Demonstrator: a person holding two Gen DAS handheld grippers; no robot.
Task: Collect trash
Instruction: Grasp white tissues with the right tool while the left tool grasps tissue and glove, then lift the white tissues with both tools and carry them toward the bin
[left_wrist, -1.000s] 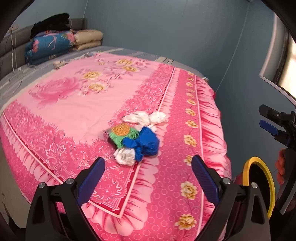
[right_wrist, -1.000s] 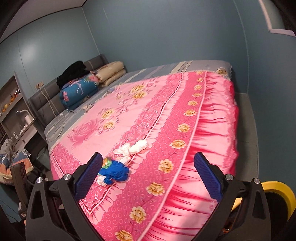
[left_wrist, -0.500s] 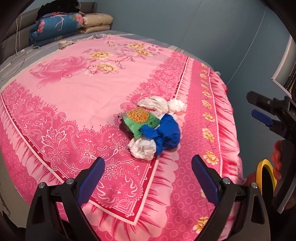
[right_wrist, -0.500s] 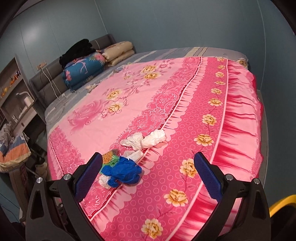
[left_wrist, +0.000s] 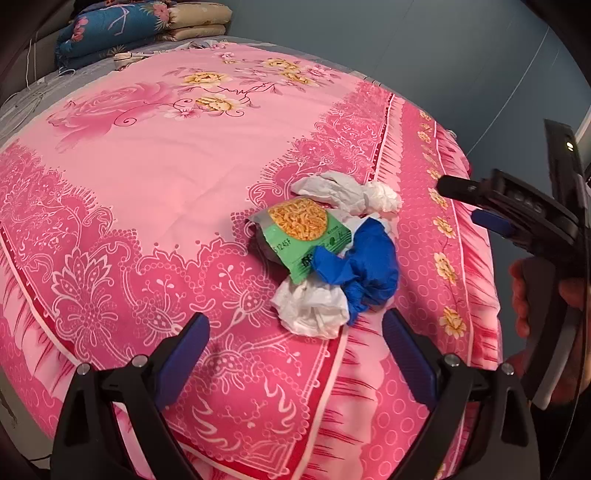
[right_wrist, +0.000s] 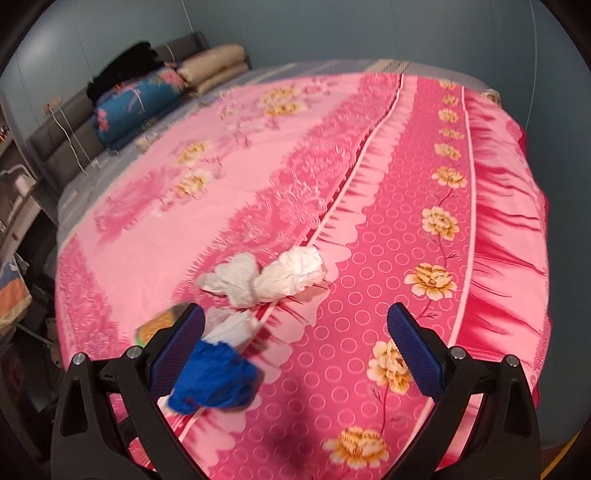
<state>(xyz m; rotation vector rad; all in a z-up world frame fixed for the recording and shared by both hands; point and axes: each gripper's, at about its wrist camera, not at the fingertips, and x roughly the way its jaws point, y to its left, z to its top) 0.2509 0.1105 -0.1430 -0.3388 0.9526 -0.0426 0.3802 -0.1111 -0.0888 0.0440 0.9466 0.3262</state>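
Both grippers, left (left_wrist: 295, 347) and right (right_wrist: 295, 343), hang with jaws spread and empty over the trash (left_wrist: 332, 251) heaped at the bed's (left_wrist: 147, 184) near right edge, where a shallow pinch might snag the sheet or scatter the loose tissues (right_wrist: 269, 277).

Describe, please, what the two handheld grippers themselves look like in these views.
The left gripper and the right gripper look alike: matte black angular frames with triangular cut-outs and silver round bolt heads, carrying flat blue fingers with a finely textured grip surface. In the left view, the right one shows side-on, black with a blue pad, in a bare hand. No cables show.
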